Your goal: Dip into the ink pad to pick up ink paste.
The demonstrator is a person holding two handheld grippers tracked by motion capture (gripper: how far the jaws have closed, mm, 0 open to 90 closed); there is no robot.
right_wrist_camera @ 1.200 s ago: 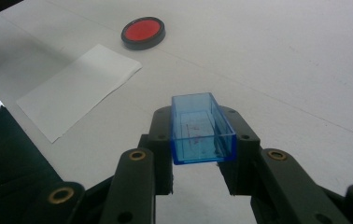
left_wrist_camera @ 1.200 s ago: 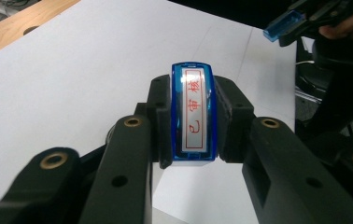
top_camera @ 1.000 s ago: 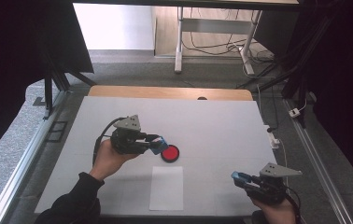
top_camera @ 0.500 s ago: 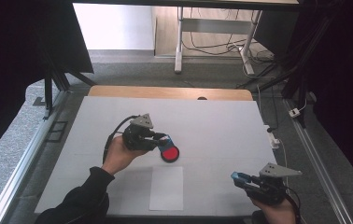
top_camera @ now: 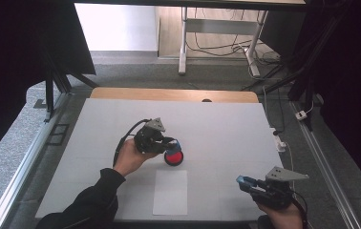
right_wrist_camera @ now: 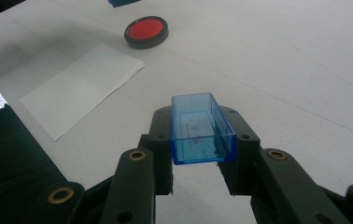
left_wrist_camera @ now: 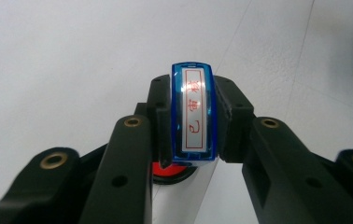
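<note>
My left gripper (top_camera: 174,143) is shut on a blue stamp (left_wrist_camera: 194,114) whose silver label bears red characters. It hovers just over the round red ink pad (top_camera: 174,157), part of which peeks out below the stamp (left_wrist_camera: 170,171). Whether the stamp touches the pad I cannot tell. Near the table's front right, my right gripper (top_camera: 245,182) is shut on a clear blue plastic cap (right_wrist_camera: 201,128), open side up and held off the table. From the right gripper view the ink pad (right_wrist_camera: 146,31) lies far ahead to the left.
A white sheet of paper (top_camera: 170,192) lies flat near the front edge, just below the ink pad, and also appears in the right gripper view (right_wrist_camera: 83,86). The white tabletop (top_camera: 226,129) has a wooden strip along its far edge. A dark sleeve crosses the front left.
The left hand has carried the stamp to the right and lower, from beside the ink pad to right over it. The right hand has stayed put.
</note>
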